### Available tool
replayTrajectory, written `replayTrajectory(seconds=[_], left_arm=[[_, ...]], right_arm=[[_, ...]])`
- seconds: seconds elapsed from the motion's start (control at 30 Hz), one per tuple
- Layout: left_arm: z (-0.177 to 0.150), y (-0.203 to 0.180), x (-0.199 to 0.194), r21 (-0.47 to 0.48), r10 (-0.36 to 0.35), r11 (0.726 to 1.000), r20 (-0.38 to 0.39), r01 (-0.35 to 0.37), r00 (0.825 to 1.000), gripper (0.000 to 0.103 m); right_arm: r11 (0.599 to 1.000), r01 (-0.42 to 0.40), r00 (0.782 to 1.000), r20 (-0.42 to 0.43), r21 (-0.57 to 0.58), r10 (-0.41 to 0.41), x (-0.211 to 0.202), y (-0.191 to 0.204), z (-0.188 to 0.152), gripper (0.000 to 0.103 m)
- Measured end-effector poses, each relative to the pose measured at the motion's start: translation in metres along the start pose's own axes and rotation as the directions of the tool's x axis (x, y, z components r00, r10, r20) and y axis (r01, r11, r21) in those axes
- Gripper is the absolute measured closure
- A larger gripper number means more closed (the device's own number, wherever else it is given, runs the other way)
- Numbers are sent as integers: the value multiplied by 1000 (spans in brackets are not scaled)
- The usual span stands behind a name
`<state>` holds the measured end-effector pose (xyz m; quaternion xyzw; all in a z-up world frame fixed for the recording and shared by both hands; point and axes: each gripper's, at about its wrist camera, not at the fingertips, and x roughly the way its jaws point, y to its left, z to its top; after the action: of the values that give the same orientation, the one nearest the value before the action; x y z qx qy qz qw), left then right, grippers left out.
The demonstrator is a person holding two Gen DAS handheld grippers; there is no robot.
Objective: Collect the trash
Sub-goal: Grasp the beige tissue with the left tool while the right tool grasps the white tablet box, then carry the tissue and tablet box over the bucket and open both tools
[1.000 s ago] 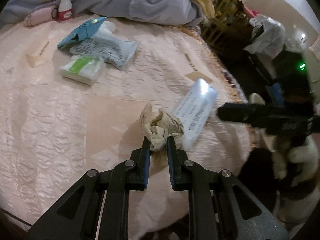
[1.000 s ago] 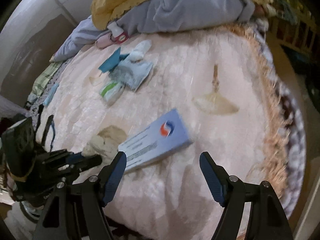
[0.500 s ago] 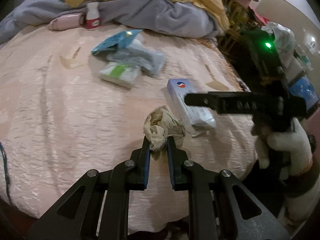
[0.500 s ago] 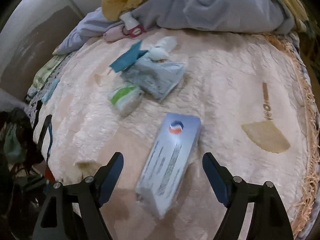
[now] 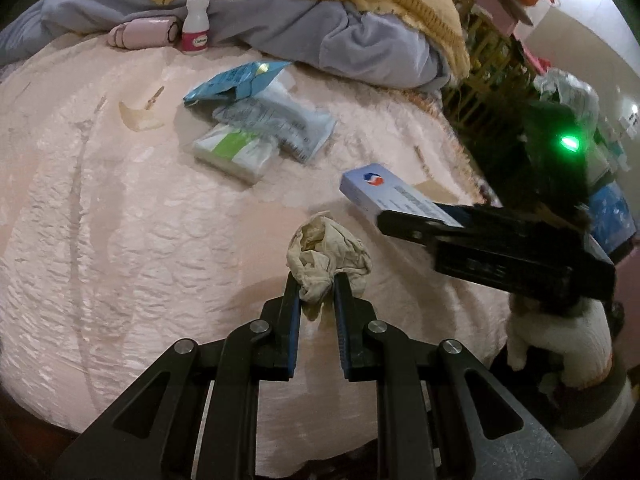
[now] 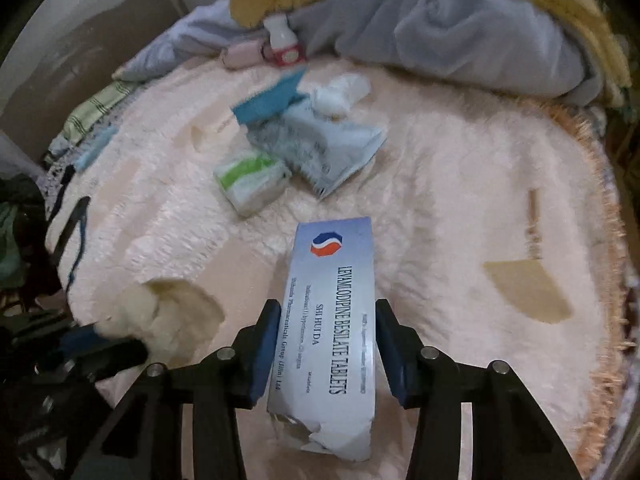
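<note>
left gripper (image 5: 317,286) clenched on a crumpled tissue (image 5: 326,258); right gripper (image 6: 327,316) fingers closing around a torn tablet box (image 6: 334,312) on the pink bed (image 6: 460,184).

1. Left wrist camera looks steeply down along its fingers, close over the pink bedspread (image 5: 120,240), facing the far heaped blankets (image 5: 320,12).
2. Right wrist camera, equally near, sits to its right, facing the same way.
3. Both views share the tablet box (image 6: 332,300), crumpled tissue (image 5: 326,256) and far packets (image 6: 280,152).
</note>
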<state>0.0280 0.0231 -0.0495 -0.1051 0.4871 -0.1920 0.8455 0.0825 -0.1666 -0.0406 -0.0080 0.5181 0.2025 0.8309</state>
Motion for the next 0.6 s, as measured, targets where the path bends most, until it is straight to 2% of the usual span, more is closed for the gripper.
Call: replayTrajectory(seconds=[0.17,0.3,0.6], left_arm=[[1,-21,-5,-3,-35,999,28,35,999,90],[8,-49,-5,41,-73,997,27,72,997,90],[25,-134,6,172,-168,971,-1,166,986,90]], right_arm=[[1000,-9,998,62,10,9,-47,-17,-7,58],[998,-10,992,127,69,1,-90,-41,-24,58],[977,65,975,195,204,-106,-162,-112,-79,58]])
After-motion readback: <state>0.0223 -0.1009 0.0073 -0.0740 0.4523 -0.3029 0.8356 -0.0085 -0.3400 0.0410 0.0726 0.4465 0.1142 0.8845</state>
